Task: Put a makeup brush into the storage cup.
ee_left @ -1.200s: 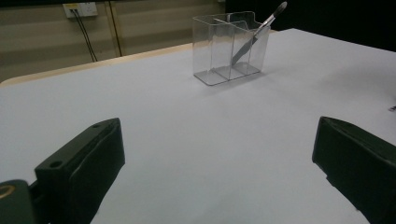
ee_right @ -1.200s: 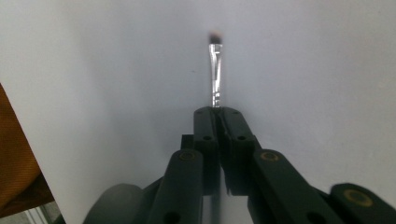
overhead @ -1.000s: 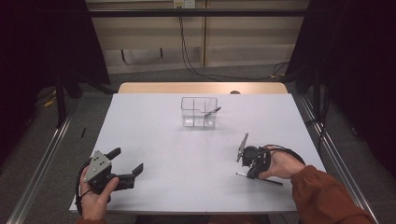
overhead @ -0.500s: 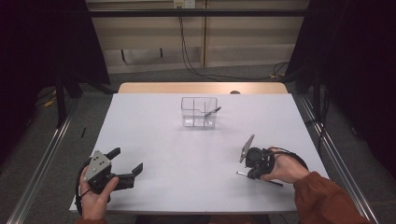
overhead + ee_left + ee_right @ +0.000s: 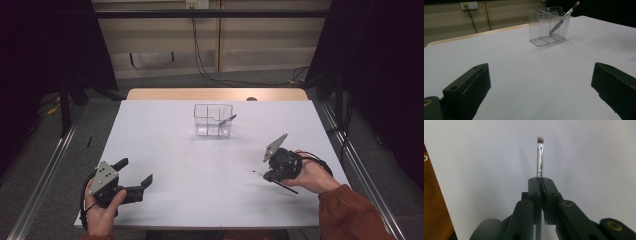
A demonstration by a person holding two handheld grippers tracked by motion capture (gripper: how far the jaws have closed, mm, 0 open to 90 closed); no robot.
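My right gripper (image 5: 267,176) hovers just over the right side of the white table (image 5: 200,200), shut on a thin make-up brush (image 5: 289,189). In the right gripper view the brush (image 5: 540,157) sticks out past the closed jaws, its silver ferrule and dark bristles pointing away. My left gripper (image 5: 134,171) rests at the table's near left corner, its jaws wide apart (image 5: 540,68) with nothing between them. A clear divided holder (image 5: 213,121) stands at the back middle, with a second brush (image 5: 227,119) leaning in its right compartment; the holder (image 5: 548,25) and that brush (image 5: 564,17) also show ahead of the left gripper.
A wooden strip (image 5: 215,94) borders the table's far edge. Metal rails (image 5: 45,170) run along the floor on both sides. Cables (image 5: 210,70) hang from a wall socket behind the table.
The right hand has lifted slightly and shifted a little to the right with the brush still pinched. The left hand has stayed where it was.
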